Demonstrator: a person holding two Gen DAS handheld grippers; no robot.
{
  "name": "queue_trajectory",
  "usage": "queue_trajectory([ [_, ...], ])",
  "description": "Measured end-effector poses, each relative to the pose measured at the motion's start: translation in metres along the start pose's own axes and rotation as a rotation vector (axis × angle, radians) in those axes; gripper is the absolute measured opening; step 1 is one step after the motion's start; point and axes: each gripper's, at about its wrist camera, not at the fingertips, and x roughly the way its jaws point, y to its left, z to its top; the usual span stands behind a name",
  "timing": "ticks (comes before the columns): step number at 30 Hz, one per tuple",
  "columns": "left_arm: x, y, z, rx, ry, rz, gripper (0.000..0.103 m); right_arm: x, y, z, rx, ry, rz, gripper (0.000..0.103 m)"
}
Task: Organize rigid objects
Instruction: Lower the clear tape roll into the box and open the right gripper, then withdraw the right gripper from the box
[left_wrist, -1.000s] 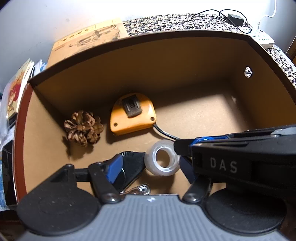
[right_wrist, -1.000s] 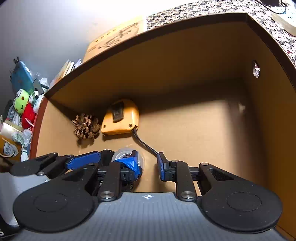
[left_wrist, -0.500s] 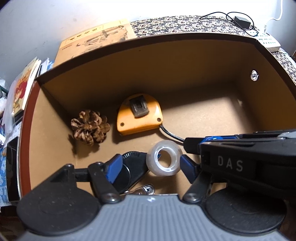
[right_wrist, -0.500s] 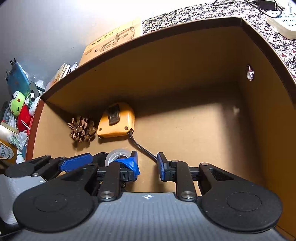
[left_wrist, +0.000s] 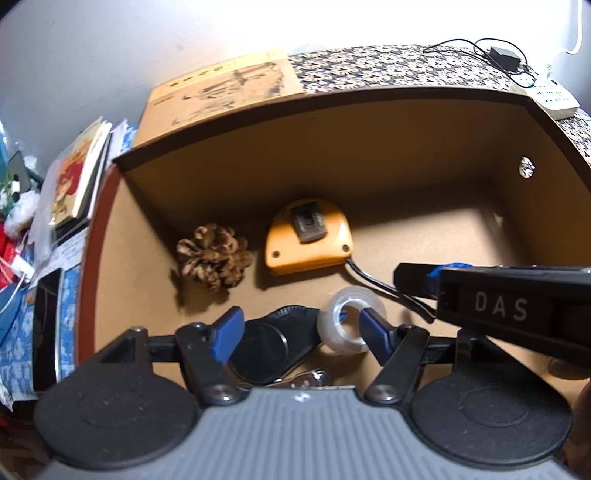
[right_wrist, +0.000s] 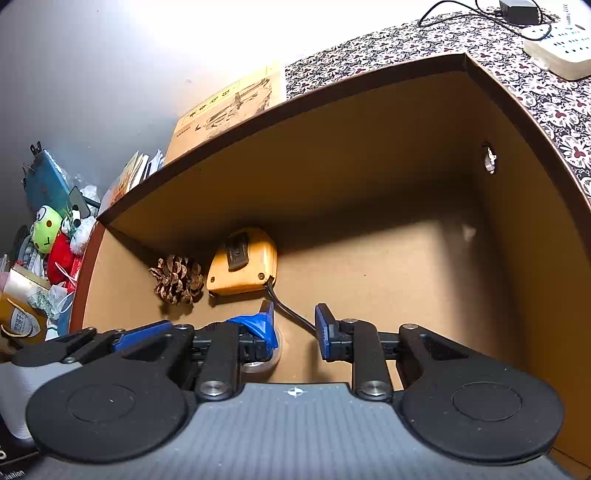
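Left wrist view looks down into a brown box (left_wrist: 369, 177) that holds the task's things. The left claw (left_wrist: 299, 328) has its blue fingers spread apart over the box floor, gripping nothing. A clear tape roll (left_wrist: 349, 323) lies on the floor near the front wall, with the right-hand blue finger (left_wrist: 373, 328) overlapping its rim; whether they touch cannot be told. Just left of the roll lies a black round object (left_wrist: 266, 345), and a bit of metal (left_wrist: 310, 378) shows at the claw's base. Farther back sit a pine cone (left_wrist: 212, 256) and, beside it, an orange tape measure (left_wrist: 308, 236) with a black strap (left_wrist: 369, 277) trailing toward the right claw (right_wrist: 293, 325). Right wrist view shows that claw also parted and empty, its fingers straddling the strap, with the left claw's blue tip in front of it. Books (left_wrist: 77, 173) stand outside the box on the left.
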Motion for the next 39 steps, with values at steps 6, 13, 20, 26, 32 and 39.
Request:
queue_trajectory([
  [6, -0.006, 0.003, -0.001, -0.027, -0.021, 0.079, 0.072, -0.002, 0.005, 0.000, -0.032, -0.013, -0.012, 0.007],
  [13, -0.017, 0.010, -0.004, -0.084, -0.033, 0.103, 0.072, -0.012, 0.008, 0.000, -0.027, -0.054, 0.001, 0.011],
  [20, -0.025, 0.014, -0.012, -0.122, -0.029, 0.125, 0.072, -0.027, 0.016, -0.006, -0.076, -0.103, -0.001, 0.011],
  [26, -0.041, 0.016, -0.019, -0.147, -0.056, 0.146, 0.073, -0.043, 0.023, -0.016, -0.146, -0.143, -0.025, 0.011],
  [32, -0.058, 0.016, -0.028, -0.163, -0.079, 0.161, 0.074, -0.059, 0.031, -0.026, -0.218, -0.190, -0.080, 0.011],
  [39, -0.080, 0.010, -0.037, -0.150, -0.133, 0.152, 0.078, -0.079, 0.039, -0.036, -0.266, -0.230, -0.096, 0.011],
])
